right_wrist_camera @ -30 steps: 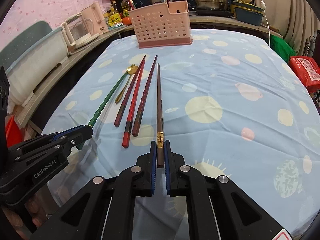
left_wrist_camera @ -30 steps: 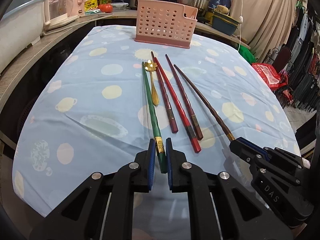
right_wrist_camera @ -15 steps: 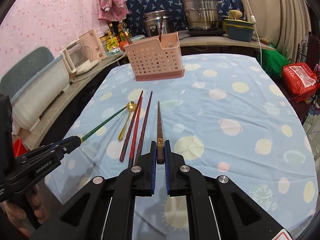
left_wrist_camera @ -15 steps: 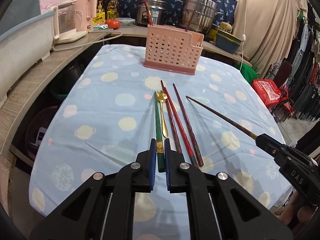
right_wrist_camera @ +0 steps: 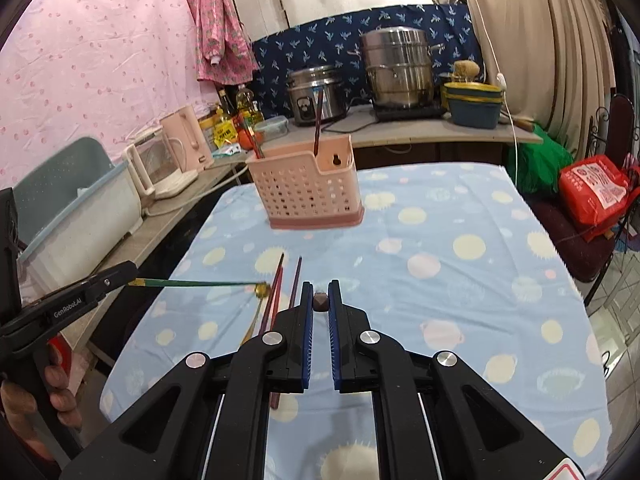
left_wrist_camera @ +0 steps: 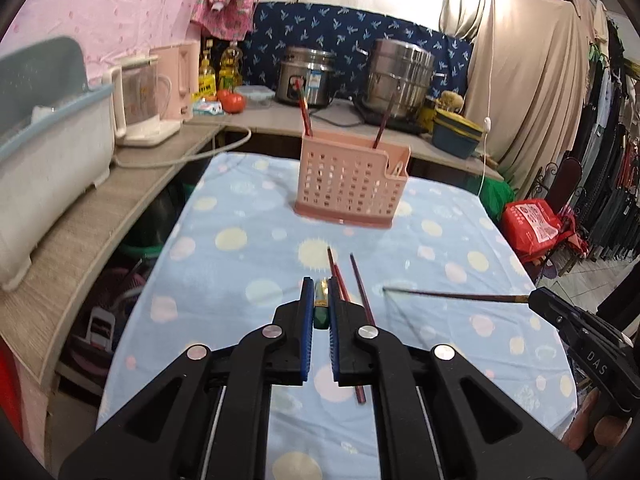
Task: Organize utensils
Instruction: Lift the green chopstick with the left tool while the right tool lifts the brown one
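Note:
My left gripper (left_wrist_camera: 319, 284) is shut on the gold-banded end of a green chopstick (left_wrist_camera: 320, 312), held in the air; the right wrist view shows this chopstick (right_wrist_camera: 192, 283) jutting from the left gripper (right_wrist_camera: 134, 276). My right gripper (right_wrist_camera: 319, 286) is shut on a dark brown chopstick (right_wrist_camera: 320, 301), which the left wrist view shows (left_wrist_camera: 452, 295) raised above the table. A pink perforated holder (left_wrist_camera: 348, 188) stands at the far end with two chopsticks (left_wrist_camera: 304, 112) upright in it. Three red-brown chopsticks (left_wrist_camera: 360, 292) and a gold spoon (right_wrist_camera: 253, 322) lie on the spotted blue cloth (left_wrist_camera: 240, 264).
A counter runs along the left with a white and blue tub (left_wrist_camera: 44, 152), a pink kettle (left_wrist_camera: 148, 96) and bottles. Steel pots (left_wrist_camera: 400, 76) stand behind the holder. A red bag (left_wrist_camera: 532, 228) and hanging clothes lie off the table's right edge.
Both grippers have risen and tilted up, lifting the green and the brown chopstick off the cloth. The holder and the back counter now sit lower in both views.

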`<state>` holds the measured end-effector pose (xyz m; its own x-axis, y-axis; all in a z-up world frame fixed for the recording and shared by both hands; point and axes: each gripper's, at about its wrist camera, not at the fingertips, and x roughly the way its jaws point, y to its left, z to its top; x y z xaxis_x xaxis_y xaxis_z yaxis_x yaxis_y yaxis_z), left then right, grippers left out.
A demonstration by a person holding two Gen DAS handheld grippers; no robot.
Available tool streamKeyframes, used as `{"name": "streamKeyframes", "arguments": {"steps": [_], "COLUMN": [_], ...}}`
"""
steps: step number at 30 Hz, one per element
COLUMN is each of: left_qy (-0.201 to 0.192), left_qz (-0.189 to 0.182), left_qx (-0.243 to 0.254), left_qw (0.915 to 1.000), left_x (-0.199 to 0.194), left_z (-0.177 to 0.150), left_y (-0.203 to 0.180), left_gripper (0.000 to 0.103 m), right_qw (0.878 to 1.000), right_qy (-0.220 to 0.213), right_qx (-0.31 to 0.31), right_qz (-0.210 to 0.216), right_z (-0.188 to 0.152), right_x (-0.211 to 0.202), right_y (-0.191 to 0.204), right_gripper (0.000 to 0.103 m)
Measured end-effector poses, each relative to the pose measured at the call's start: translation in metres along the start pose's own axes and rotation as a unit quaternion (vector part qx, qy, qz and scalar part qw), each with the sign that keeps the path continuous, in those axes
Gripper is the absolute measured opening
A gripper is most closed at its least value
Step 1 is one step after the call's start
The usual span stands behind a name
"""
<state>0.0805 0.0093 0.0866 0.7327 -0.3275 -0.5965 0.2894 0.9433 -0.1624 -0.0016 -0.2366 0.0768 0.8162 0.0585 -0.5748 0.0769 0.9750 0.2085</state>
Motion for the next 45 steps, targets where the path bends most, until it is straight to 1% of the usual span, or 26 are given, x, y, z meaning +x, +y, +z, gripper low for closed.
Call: {"name": "streamKeyframes", "arguments": {"steps": [8, 17, 21, 27, 30, 32, 39, 42, 45], "left_qy": [-0.039, -0.064, -0.075, -0.100, -0.114, -0.121, -0.155, -0.169, -0.172], "left_qz": [0.010, 0.007, 0.005, -0.001, 0.001, -0.004, 0.003, 0.004, 0.006], "left_qx": [0.004, 0.012, 0.015, 0.021, 0.026, 0.025, 0.025, 0.024, 0.024], "left_qw": [0.9992, 0.9979, 0.9970, 0.9948, 0.9932, 0.9924, 0.9876, 0.9853, 0.9848], "left_x": [-0.002, 0.004, 0.007, 0.010, 0.013, 0.018, 0.039, 0.051, 0.069], "left_z": [0.044, 0.087, 0.106, 0.149, 0.175, 0.194, 0.255, 0.273, 0.281], "left_y": [-0.001, -0.006, -0.009, -0.016, -0.020, -0.021, -0.024, -0.024, -0.022], "left_gripper": [0.007, 0.006, 0.006, 0.006, 0.006, 0.006, 0.007, 0.007, 0.007], "right_qw": [1.000, 0.999, 0.998, 0.996, 0.994, 0.993, 0.989, 0.989, 0.989], "right_qy": [-0.027, -0.045, -0.055, -0.085, -0.105, -0.114, -0.138, -0.144, -0.144], "right_qx": [-0.003, -0.005, -0.001, -0.014, -0.022, -0.023, -0.022, -0.014, -0.004], "right_qz": [0.009, 0.018, 0.029, 0.034, 0.032, 0.033, 0.036, 0.038, 0.040], "right_z": [0.038, 0.077, 0.102, 0.148, 0.178, 0.194, 0.250, 0.266, 0.273], "right_x": [0.000, 0.009, 0.015, 0.021, 0.030, 0.038, 0.076, 0.095, 0.114], "right_y": [0.002, 0.002, 0.001, 0.010, 0.017, 0.020, 0.030, 0.029, 0.026], "right_gripper": [0.007, 0.007, 0.007, 0.007, 0.007, 0.007, 0.007, 0.007, 0.007]}}
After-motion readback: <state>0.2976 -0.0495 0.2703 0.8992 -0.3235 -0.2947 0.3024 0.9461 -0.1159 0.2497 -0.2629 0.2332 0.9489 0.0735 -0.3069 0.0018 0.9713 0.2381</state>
